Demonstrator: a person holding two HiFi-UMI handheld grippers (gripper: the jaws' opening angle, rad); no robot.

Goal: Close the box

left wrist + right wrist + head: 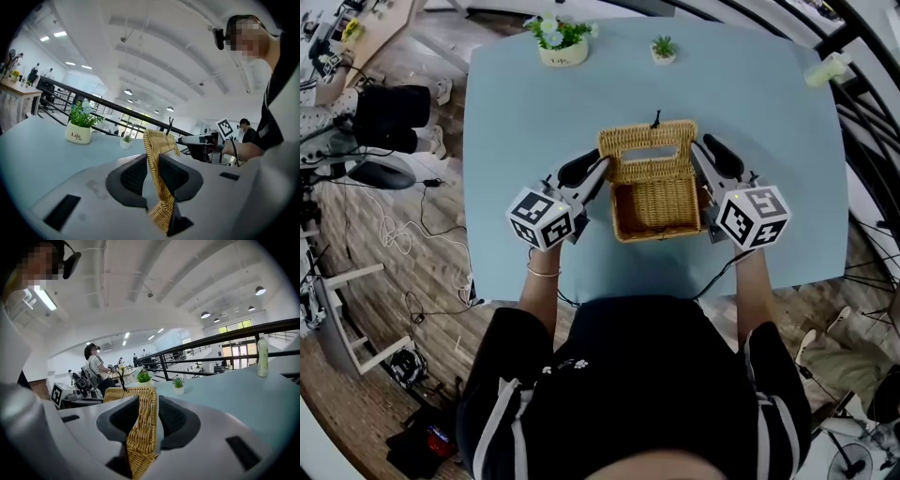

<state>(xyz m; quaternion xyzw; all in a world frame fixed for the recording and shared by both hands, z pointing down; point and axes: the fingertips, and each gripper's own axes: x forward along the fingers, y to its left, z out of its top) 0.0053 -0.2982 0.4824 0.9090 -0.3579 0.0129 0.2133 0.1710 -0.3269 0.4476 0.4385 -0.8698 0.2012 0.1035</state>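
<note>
A wicker box [656,234] stands open in the middle of the light blue table [525,122]. Its lid [649,141] is raised at the far side, with an oblong cut-out and a black loop on its top edge. My left gripper [602,172] is shut on the lid's left edge. In the left gripper view the wicker strip [157,154] runs up between the dark pads [131,176]. My right gripper [697,161] is shut on the lid's right edge, and the right gripper view shows the weave [143,427] pinched between its pads [176,418].
A white pot of flowers [562,42] and a small potted plant [664,49] stand at the table's far edge. A pale bottle [825,67] sits at the far right corner. Cables and chairs lie on the floor to the left.
</note>
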